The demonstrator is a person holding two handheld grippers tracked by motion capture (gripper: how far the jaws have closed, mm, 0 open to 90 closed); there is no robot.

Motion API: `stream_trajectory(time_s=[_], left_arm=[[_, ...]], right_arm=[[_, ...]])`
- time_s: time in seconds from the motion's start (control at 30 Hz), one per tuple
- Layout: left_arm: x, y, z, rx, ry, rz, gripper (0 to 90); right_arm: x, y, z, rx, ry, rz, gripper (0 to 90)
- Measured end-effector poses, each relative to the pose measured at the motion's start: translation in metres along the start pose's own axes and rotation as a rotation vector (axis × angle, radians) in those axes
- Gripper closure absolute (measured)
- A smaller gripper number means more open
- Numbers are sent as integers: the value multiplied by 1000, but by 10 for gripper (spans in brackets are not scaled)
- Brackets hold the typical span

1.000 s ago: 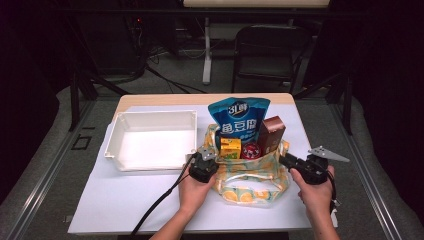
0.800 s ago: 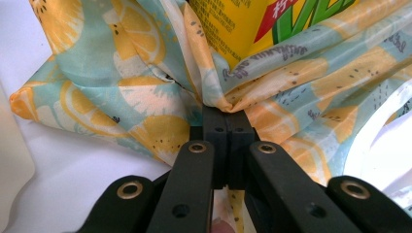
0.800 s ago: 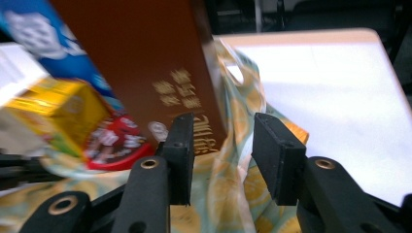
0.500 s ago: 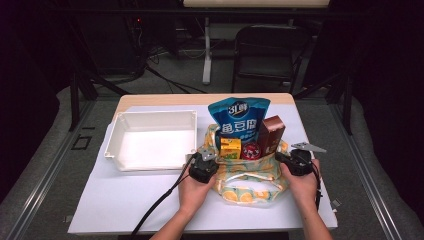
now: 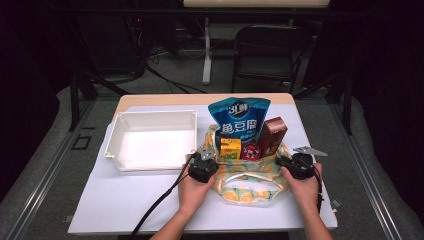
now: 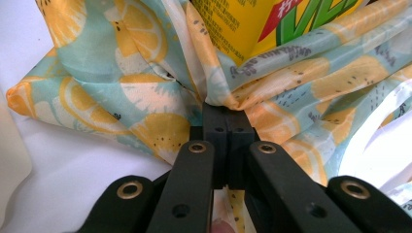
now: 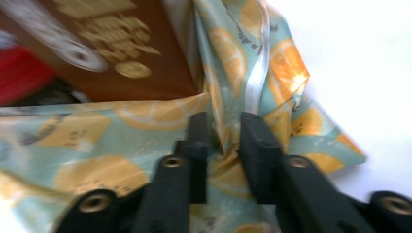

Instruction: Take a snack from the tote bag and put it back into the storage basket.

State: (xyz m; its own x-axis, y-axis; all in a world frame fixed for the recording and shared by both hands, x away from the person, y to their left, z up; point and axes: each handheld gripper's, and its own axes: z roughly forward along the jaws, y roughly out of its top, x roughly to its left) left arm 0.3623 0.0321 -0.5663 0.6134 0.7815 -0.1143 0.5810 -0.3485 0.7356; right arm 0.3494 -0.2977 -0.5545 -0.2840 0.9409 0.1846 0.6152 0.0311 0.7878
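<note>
Two grippers worked the lemon-print fabric bag (image 5: pixel 245 177) at the near middle of the white-covered worktop (image 5: pixel 125 200), just right of the white tray (image 5: pixel 150 137). The left gripper (image 6: pixel 224 114) was clamped tight on a fold of the bag's left rim. The right gripper (image 7: pixel 224 131) stood slightly parted, its jaws having just been opening, with bunched fabric of the right rim between them.
</note>
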Motion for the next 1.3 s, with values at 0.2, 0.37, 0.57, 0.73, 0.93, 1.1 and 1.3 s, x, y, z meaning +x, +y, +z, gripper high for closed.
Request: stream_trajectory(time_s=[0.2, 0.37, 0.57, 0.73, 0.93, 1.1, 1.3], left_arm=[[0, 0, 0, -1, -1, -2, 900], [0, 0, 0, -1, 1, 0, 900], [0, 0, 0, -3, 5, 4, 900], [-1, 0, 0, -1, 3, 7, 900], [-1, 0, 0, -1, 4, 10, 900], [-1, 0, 0, -1, 5, 10, 900], [-1, 0, 0, -2, 7, 11, 900]], right_arm=[[11, 10, -32, -162, 10, -38, 543], [18, 23, -52, -222, 17, -60, 392], [35, 35, -57, -272, 43, -91, 263], [41, 38, -52, -287, 42, -96, 218], [47, 47, -41, -281, 8, -96, 156], [49, 56, -27, -280, 9, -79, 158], [52, 58, -11, -257, 1, -87, 157]])
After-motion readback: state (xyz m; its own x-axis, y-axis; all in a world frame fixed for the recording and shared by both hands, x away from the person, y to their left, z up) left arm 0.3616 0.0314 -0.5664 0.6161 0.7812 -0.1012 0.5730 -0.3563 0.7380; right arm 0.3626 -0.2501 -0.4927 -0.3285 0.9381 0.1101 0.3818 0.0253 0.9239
